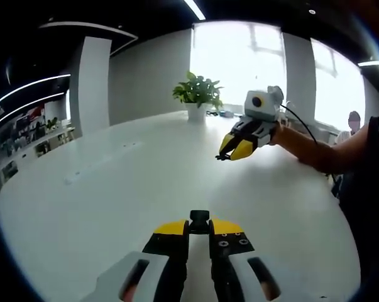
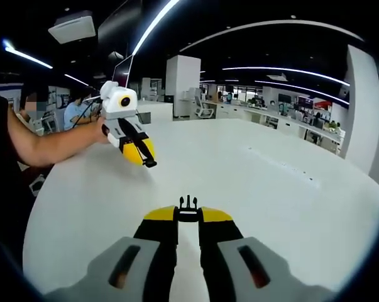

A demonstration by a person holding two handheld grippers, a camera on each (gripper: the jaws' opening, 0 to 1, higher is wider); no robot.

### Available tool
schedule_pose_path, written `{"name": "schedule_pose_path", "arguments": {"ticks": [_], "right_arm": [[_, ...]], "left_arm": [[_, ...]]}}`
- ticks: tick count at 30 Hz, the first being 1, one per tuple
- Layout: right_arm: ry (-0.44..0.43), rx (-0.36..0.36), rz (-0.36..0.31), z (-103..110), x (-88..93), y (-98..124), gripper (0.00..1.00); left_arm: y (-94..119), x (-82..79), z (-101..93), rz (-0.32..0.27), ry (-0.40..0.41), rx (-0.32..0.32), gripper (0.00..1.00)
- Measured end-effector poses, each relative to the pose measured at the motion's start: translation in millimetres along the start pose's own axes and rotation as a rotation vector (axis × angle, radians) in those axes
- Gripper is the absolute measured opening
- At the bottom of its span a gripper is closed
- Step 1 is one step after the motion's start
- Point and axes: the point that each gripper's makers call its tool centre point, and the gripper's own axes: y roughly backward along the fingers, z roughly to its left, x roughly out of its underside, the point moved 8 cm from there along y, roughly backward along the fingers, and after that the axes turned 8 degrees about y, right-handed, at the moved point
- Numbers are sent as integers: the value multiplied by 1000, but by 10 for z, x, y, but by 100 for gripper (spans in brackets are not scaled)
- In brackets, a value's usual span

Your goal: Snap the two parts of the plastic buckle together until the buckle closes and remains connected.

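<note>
My left gripper (image 1: 199, 229) is shut on a black boxy buckle part (image 1: 199, 219) that sticks out between its yellow tips, low over the white table (image 1: 114, 189). In the right gripper view, my right gripper (image 2: 188, 219) is shut on the other black buckle part (image 2: 188, 204), whose prongs point away from the camera. Each gripper also shows in the other's view, held up in the air: the right gripper (image 1: 230, 152) with a small black piece at its tip, and the left gripper (image 2: 146, 158) likewise. The two buckle parts are well apart.
A potted plant (image 1: 197, 94) stands at the table's far side in front of bright windows. A person's forearm (image 1: 315, 151) reaches in from the right of the left gripper view. Office desks and chairs (image 2: 264, 107) lie beyond the table (image 2: 271, 189).
</note>
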Motion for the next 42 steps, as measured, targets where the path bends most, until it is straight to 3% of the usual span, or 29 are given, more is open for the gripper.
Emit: {"name": "schedule_pose_path", "arguments": {"ticks": [15, 20, 26, 31, 42], "right_arm": [[5, -8, -5, 57, -21, 9, 11], [9, -5, -16, 24, -50, 27, 11], [27, -13, 3, 147, -9, 42, 11], [20, -10, -6, 106, -19, 46, 11], [35, -32, 18, 232, 54, -3, 11]], "left_arm": [[59, 111, -202, 4, -14, 11, 10], [111, 161, -167, -3, 4, 11, 10], [171, 177, -243, -31, 18, 21, 10], [167, 238, -302, -21, 19, 21, 10], [191, 224, -312, -22, 11, 37, 10]]}}
